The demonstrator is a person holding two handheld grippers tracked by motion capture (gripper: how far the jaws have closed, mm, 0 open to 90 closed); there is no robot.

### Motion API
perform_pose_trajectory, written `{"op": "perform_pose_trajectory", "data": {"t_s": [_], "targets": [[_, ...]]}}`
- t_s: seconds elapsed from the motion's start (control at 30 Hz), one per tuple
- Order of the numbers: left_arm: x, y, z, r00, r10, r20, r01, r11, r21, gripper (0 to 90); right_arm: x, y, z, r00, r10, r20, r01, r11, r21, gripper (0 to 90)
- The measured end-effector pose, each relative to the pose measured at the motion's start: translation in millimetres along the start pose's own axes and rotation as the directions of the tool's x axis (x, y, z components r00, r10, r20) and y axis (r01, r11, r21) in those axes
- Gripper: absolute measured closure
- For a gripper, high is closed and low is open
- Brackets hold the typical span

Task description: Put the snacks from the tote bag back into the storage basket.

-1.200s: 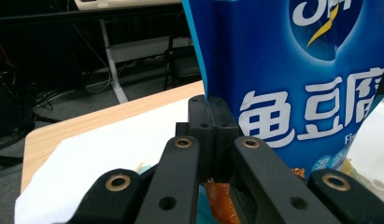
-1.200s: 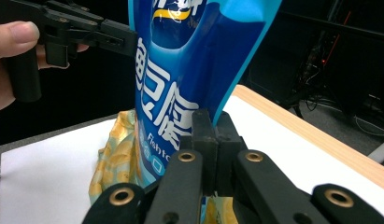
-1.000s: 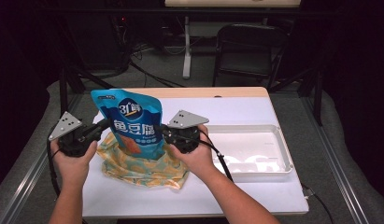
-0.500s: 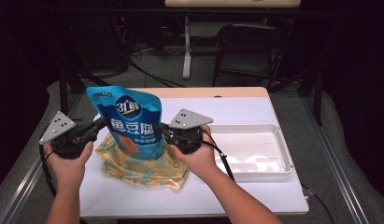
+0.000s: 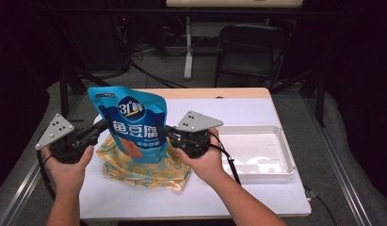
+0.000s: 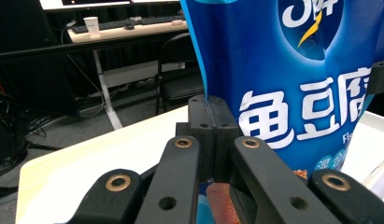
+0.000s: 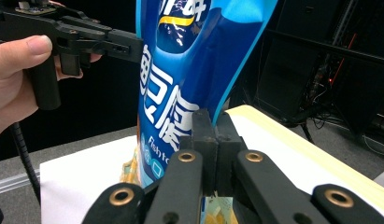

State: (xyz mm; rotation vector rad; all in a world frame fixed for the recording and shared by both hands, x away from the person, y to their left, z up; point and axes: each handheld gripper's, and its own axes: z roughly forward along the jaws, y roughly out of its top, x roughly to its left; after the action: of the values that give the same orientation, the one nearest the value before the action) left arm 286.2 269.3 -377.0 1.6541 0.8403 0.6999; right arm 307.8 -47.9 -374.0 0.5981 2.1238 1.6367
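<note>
A blue snack bag (image 5: 132, 121) with white lettering stands upright above a yellow patterned cloth (image 5: 134, 169) on the white table. My left gripper (image 5: 105, 125) is shut on the bag's left edge, and my right gripper (image 5: 165, 131) is shut on its right edge. In the left gripper view the jaws (image 6: 213, 116) pinch the seam of the bag (image 6: 283, 70). The right gripper view shows its jaws (image 7: 213, 128) closed on the opposite seam of the bag (image 7: 180, 93), with the left gripper (image 7: 129, 46) and a hand beyond.
A shallow white tray (image 5: 285, 165) sits at the table's right side, just beyond my right hand. A black chair (image 5: 250, 52) and desk legs stand behind the table's far edge. Bare white tabletop (image 5: 238, 110) lies behind the bag.
Both grippers have lifted the bag a little and carried it slightly to the left. The left hand has swung outward. Both grips are unchanged.
</note>
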Motion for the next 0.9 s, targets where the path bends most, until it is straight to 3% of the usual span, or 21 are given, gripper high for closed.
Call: {"op": "perform_pose_trajectory", "data": {"t_s": [0.33, 0.9], "targets": [[-9.3, 2.0, 2.0, 0.9998, -0.001, 0.022, 0.001, 1.0000, 0.002, 90.0, -2.9, -2.2, -10.3, 1.0000, 0.004, 0.000, -0.004, 1.000, -0.003, 90.0], [-36.0, 4.5, 15.2, 0.9987, 0.037, 0.034, -0.039, 0.9986, 0.037, 90.0, -14.5, -13.0, -35.3, 1.0000, 0.008, 0.004, -0.008, 1.000, -0.018, 90.0]]}}
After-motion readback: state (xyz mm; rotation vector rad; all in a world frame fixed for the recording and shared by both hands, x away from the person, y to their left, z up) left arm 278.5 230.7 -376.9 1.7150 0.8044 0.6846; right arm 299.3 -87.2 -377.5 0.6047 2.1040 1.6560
